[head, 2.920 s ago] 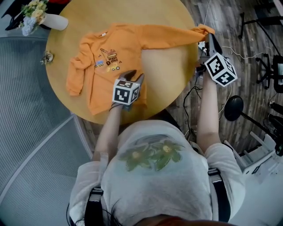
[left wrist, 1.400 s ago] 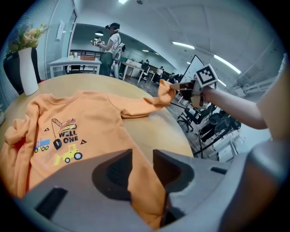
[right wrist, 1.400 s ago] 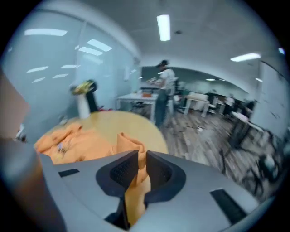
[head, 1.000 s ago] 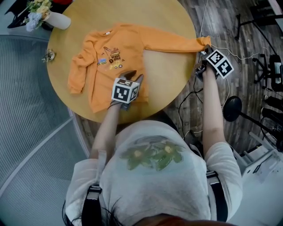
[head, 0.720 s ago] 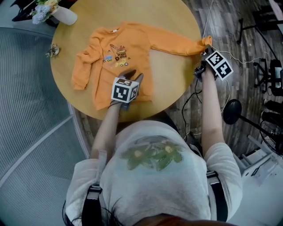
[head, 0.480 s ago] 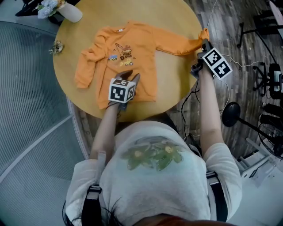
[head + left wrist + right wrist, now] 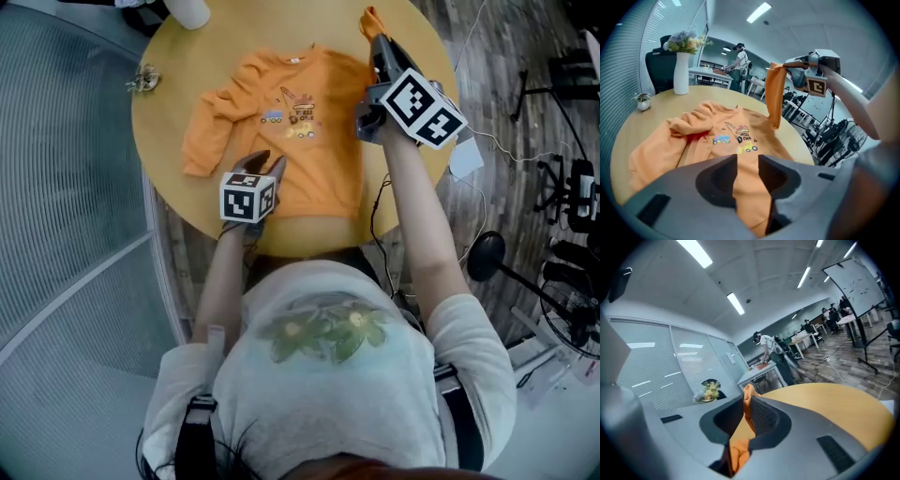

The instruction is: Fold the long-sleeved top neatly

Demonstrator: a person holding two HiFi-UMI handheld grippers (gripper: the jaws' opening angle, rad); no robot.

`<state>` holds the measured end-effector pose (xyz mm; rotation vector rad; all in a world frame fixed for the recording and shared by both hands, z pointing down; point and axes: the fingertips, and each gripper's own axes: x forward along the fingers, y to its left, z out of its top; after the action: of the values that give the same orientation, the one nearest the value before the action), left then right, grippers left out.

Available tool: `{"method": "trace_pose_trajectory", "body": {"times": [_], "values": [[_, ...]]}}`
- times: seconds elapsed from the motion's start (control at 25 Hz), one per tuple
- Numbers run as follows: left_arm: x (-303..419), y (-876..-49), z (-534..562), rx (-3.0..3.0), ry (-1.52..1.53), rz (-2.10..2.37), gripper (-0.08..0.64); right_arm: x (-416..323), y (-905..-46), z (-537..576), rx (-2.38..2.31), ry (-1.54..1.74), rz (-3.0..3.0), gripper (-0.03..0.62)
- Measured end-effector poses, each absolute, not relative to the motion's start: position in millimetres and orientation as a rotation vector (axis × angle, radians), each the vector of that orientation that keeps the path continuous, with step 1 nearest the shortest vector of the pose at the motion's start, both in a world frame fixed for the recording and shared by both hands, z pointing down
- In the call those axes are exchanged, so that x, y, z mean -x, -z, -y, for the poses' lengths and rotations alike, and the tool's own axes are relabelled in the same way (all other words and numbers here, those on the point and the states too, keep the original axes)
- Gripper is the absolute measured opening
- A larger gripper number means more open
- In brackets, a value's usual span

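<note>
An orange long-sleeved top [image 7: 314, 173] with a vehicle print lies front up on the round wooden table [image 7: 178, 84]. My right gripper [image 7: 378, 39] is shut on the cuff of the sleeve [image 7: 369, 19] and holds it lifted above the top's right shoulder. In the left gripper view that sleeve [image 7: 774, 93] hangs from the right gripper [image 7: 787, 65]. The cuff [image 7: 739, 451] bunches between the right jaws. My left gripper [image 7: 262, 162] sits low over the top's lower left part. Its jaws stand a little apart, and the top [image 7: 747, 187] shows through the gap.
A white vase [image 7: 680, 70] of flowers stands at the table's far left, with a small trinket [image 7: 142, 80] near it. Right of the table, on the wooden floor, are cables, a paper sheet [image 7: 466, 157] and a round black stand base [image 7: 486, 256]. Desks and a person [image 7: 740, 61] stand behind.
My right gripper has risen and swung left from the table's right edge, carrying the cuff over the top. My left gripper has slid left along the top's lower part.
</note>
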<state>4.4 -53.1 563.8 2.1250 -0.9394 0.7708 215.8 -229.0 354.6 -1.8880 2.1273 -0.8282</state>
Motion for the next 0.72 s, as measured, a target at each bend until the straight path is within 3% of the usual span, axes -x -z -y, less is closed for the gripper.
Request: {"method": "trace_pose_trajectory", "body": {"times": [0.32,0.72], "values": [[62.9,-566.4,53.2,-2.033,-0.712,1.05,0.133,-61.7,-410.7,255.6,1.694,1.002,-2.335,0.057],[148.1,-587.1,69.2,-1.89,-0.638,1.212,0.133,-15.4,-504.4,248.0,1.713,1.272,-2.369,0.057]]}}
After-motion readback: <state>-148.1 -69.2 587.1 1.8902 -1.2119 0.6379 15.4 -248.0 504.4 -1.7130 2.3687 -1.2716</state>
